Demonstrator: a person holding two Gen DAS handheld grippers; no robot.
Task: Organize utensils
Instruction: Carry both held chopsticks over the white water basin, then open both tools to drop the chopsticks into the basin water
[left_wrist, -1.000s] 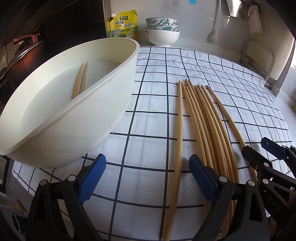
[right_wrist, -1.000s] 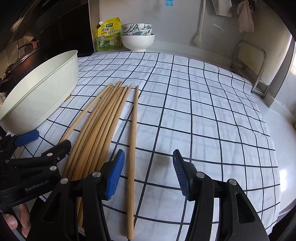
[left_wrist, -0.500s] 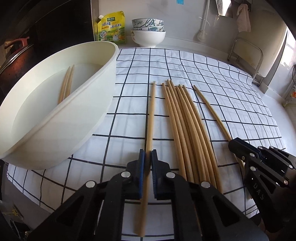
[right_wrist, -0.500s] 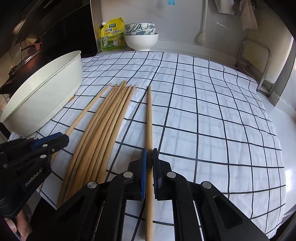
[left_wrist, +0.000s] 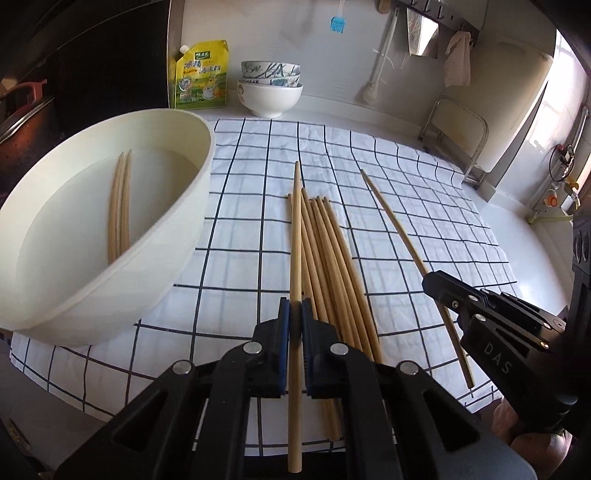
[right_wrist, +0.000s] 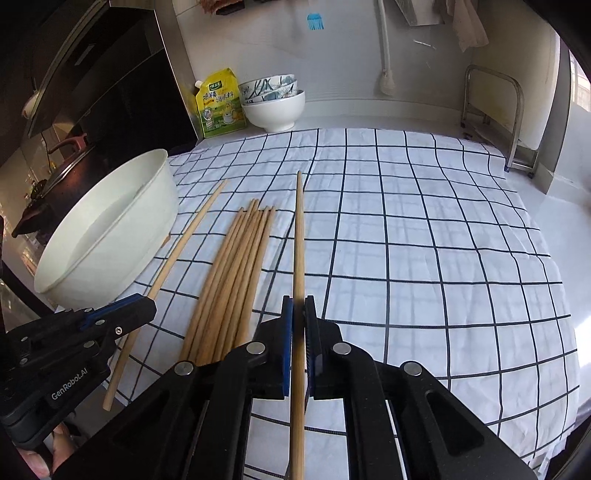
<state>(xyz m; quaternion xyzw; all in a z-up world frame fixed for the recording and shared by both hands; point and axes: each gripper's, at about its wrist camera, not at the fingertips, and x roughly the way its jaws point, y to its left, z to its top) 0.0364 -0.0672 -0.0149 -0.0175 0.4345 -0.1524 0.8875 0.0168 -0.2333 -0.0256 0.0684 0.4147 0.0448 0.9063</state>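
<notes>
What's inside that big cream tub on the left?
The tub holds two wooden chopsticks lying side by side. Its near wall hides their lower ends and the closest part of the floor.

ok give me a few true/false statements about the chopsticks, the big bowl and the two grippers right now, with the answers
1. The left gripper is shut on a chopstick. True.
2. The right gripper is open and holds nothing. False: its fingers are clamped on a single chopstick.
3. The large cream bowl holds two chopsticks. True.
4. The bundle of chopsticks lies inside the large cream bowl. False: it lies on the checked cloth, beside the bowl.
5. The stacked small bowls stand at the back beside a yellow pouch. True.
6. The cloth is plain red. False: it is white with dark grid lines.
</notes>
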